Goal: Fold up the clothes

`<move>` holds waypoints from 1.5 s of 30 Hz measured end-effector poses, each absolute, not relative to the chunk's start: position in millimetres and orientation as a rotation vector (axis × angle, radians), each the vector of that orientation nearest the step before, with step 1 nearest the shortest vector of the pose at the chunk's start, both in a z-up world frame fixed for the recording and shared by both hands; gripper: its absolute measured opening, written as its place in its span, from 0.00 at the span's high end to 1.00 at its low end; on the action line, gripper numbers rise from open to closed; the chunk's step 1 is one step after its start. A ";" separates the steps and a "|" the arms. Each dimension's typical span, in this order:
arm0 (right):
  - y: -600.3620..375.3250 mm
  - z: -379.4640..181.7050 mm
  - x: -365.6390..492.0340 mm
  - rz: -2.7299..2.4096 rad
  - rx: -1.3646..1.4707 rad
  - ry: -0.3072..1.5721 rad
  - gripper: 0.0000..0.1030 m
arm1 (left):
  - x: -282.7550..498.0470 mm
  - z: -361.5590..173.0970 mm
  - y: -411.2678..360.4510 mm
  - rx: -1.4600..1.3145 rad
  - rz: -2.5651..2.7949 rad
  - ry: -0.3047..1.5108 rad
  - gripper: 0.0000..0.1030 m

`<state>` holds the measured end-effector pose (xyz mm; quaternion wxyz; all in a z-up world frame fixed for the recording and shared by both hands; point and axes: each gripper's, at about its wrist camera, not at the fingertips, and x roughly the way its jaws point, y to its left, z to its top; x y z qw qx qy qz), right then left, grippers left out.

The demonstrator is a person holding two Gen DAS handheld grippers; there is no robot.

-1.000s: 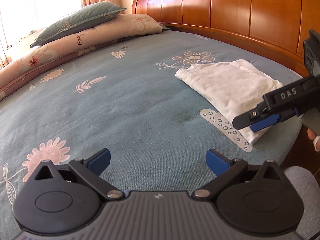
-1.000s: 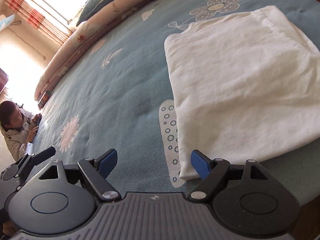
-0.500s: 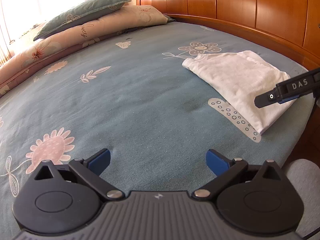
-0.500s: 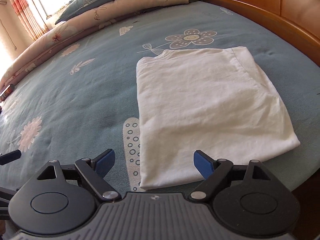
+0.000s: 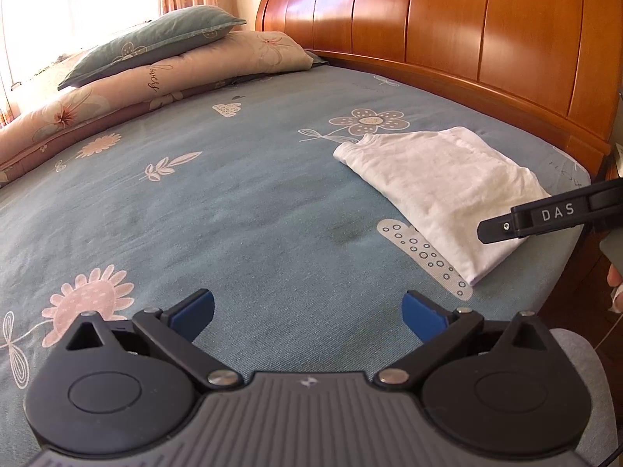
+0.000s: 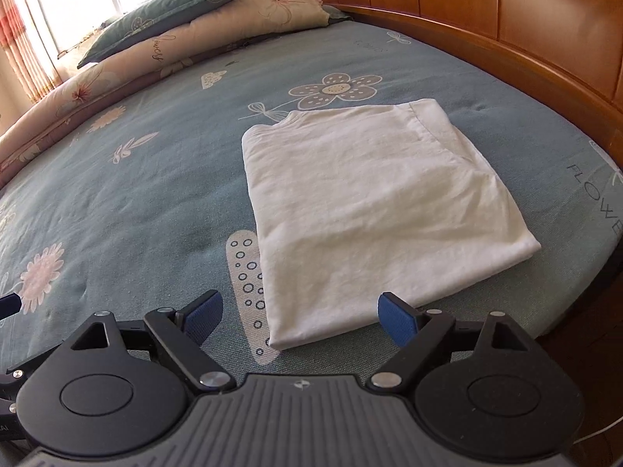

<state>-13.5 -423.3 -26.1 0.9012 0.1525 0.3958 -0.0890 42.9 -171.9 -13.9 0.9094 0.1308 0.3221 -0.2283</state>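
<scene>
Both grippers have pulled back from a second ago, so the folded white T-shirt now sits further out in front of the right gripper instead of filling its view. It's lying flat near the bed's corner, on the blue floral sheet, close to the wooden headboard. Right gripper's jaws are spread wide, holding nothing, just short of the shirt's near edge. Left gripper is also wide apart over bare sheet, well off to the side. Pillows are stacked at the far end, probably on a rolled quilt.
</scene>
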 end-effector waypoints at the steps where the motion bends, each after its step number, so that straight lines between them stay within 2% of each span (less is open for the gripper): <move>1: -420.7 -21.1 -20.1 -0.198 0.312 0.803 0.12 | 42.2 -9.3 -170.7 0.267 -0.463 0.652 0.01; 3: -413.5 -10.5 -33.4 -0.212 0.286 0.771 0.11 | 40.8 0.4 -168.2 0.261 -0.448 0.628 0.01; 7: -393.7 8.5 -56.8 -0.230 0.168 0.727 0.00 | 34.4 23.7 -161.0 0.210 -0.426 0.561 0.01; 10: -381.9 17.9 -71.1 -0.240 0.118 0.703 0.00 | 29.4 30.9 -150.7 0.113 -0.479 0.574 0.01; 21: -347.1 9.8 -101.8 -0.174 0.190 0.738 0.00 | 13.4 15.5 -132.9 -0.017 -0.534 0.820 0.01; 45: -365.0 4.6 -156.6 -0.379 0.250 0.657 0.00 | -32.7 11.8 -173.5 0.084 -0.591 0.824 0.01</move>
